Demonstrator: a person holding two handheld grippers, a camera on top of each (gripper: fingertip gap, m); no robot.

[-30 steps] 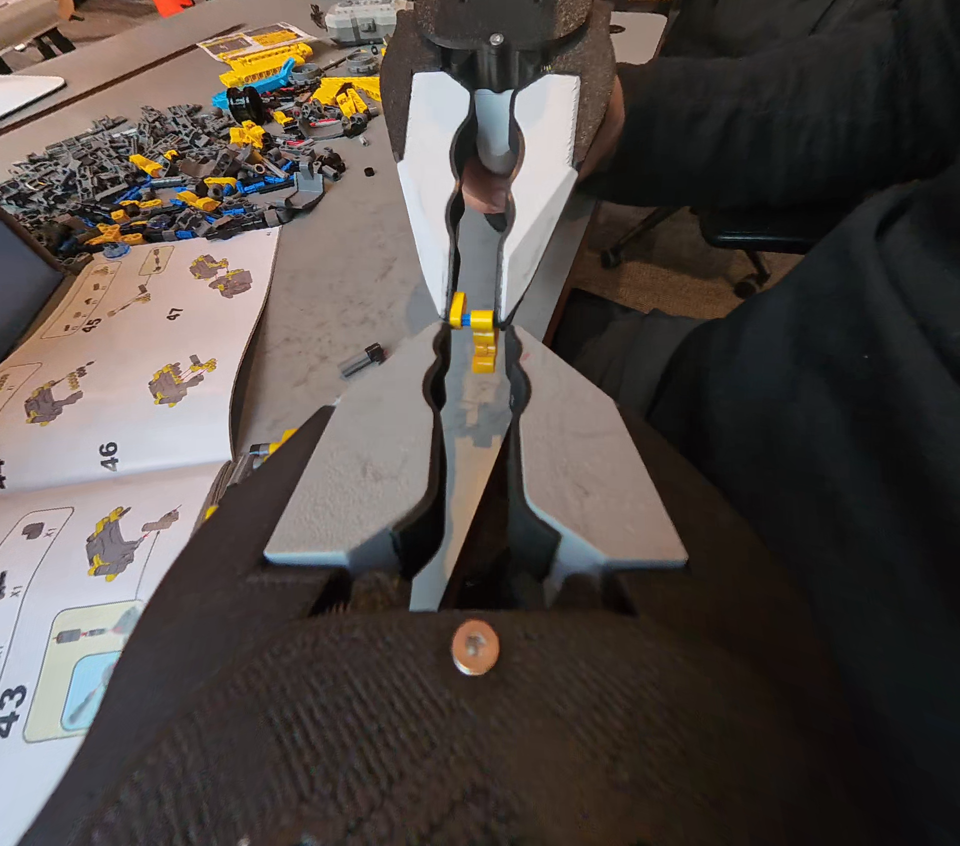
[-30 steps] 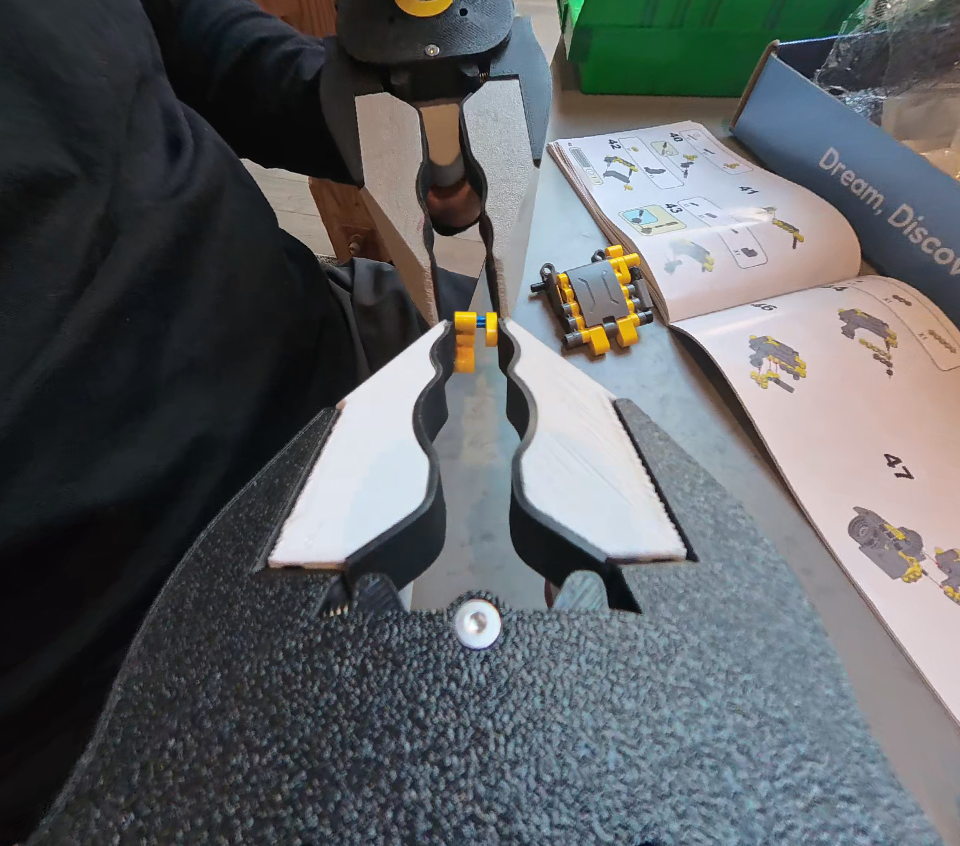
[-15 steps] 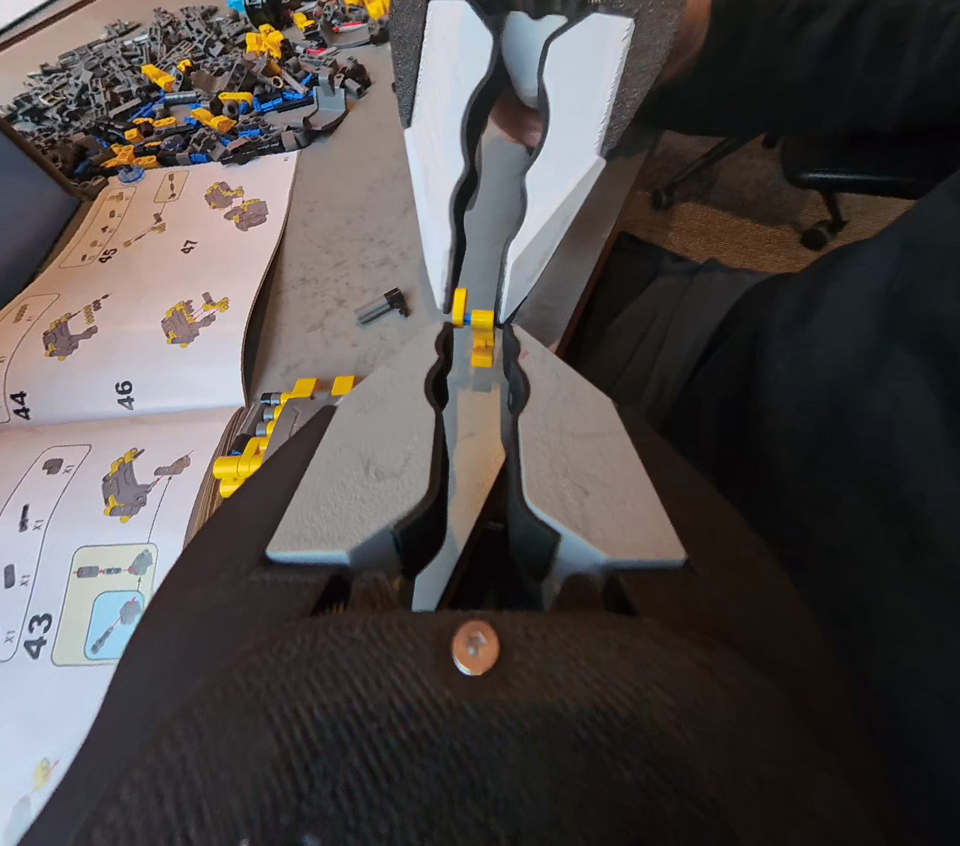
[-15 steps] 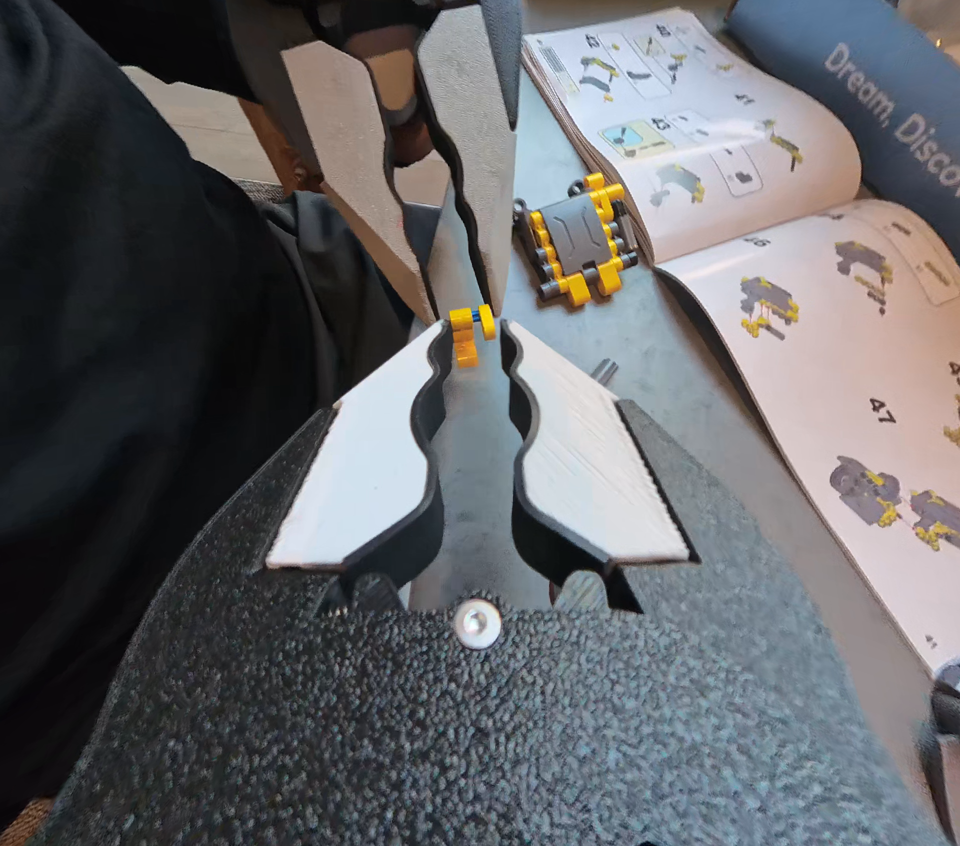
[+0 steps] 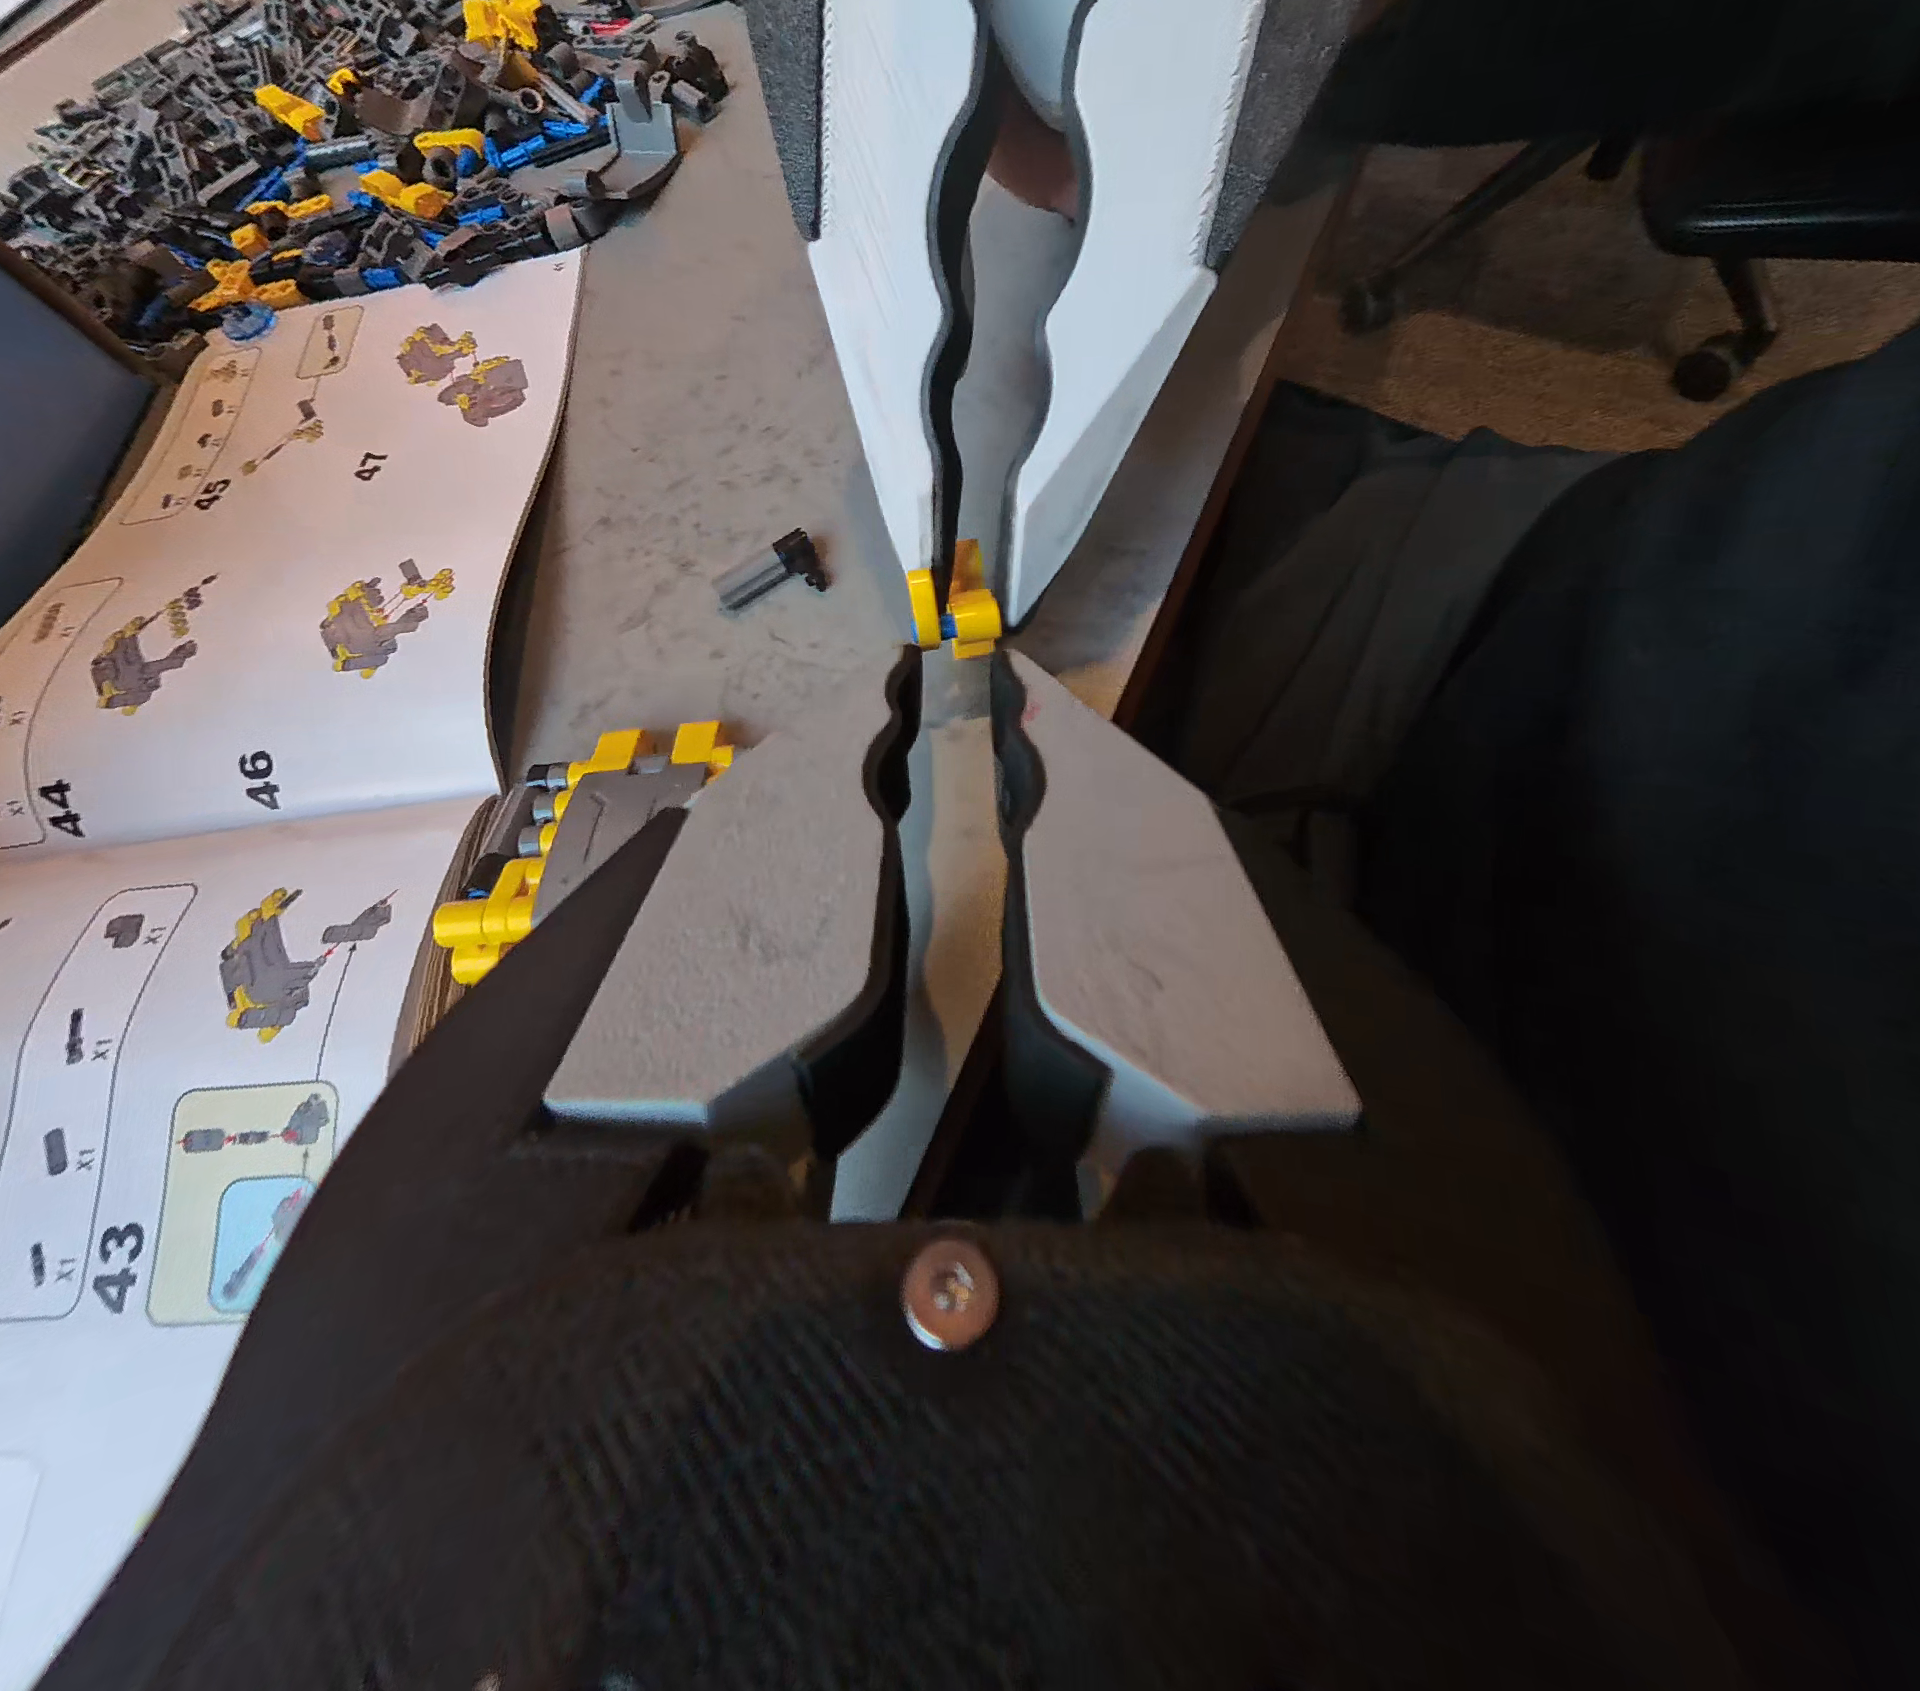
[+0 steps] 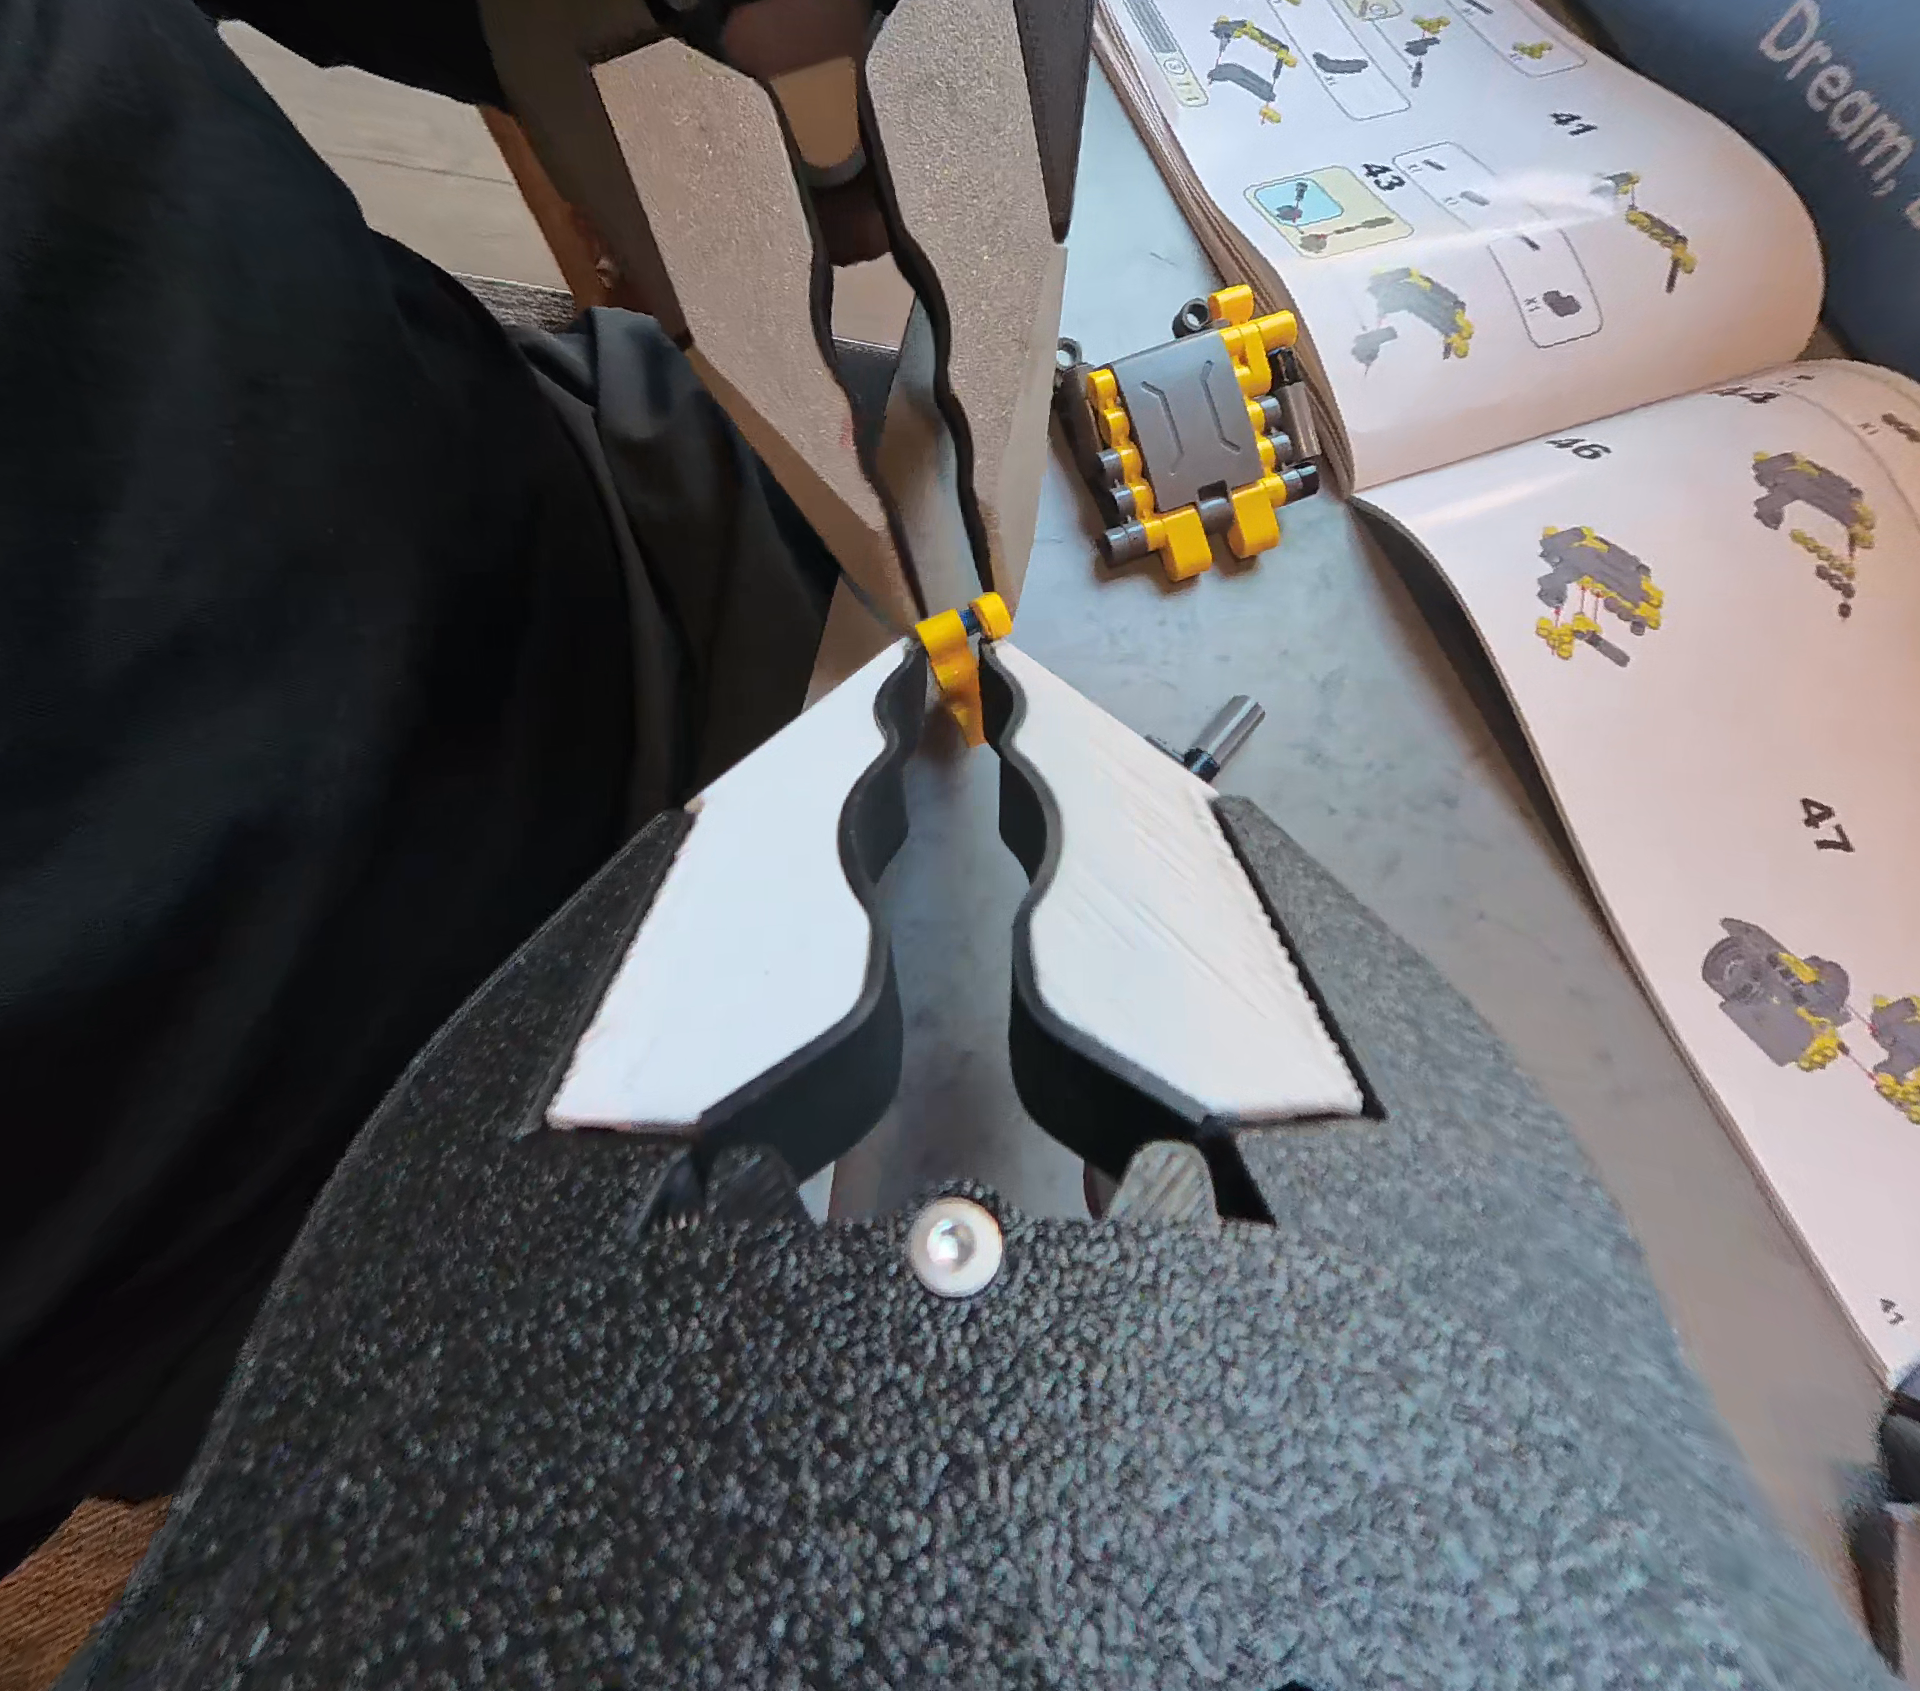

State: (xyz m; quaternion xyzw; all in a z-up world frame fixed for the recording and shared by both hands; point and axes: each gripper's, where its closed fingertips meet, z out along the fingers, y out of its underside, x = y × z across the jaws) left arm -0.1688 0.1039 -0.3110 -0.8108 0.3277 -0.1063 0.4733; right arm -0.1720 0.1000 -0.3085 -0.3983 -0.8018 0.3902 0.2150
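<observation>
We find both grippers meeting tip to tip above the table edge. The right gripper is closed on a small yellow piece, its longer arm lying between the jaws. The left gripper sits nearly closed just under the same piece; whether it grips we cannot tell. A blue pin joins the piece's two yellow parts. A grey-and-yellow subassembly rests beside the open instruction booklet; a loose parts pile lies unsorted.
</observation>
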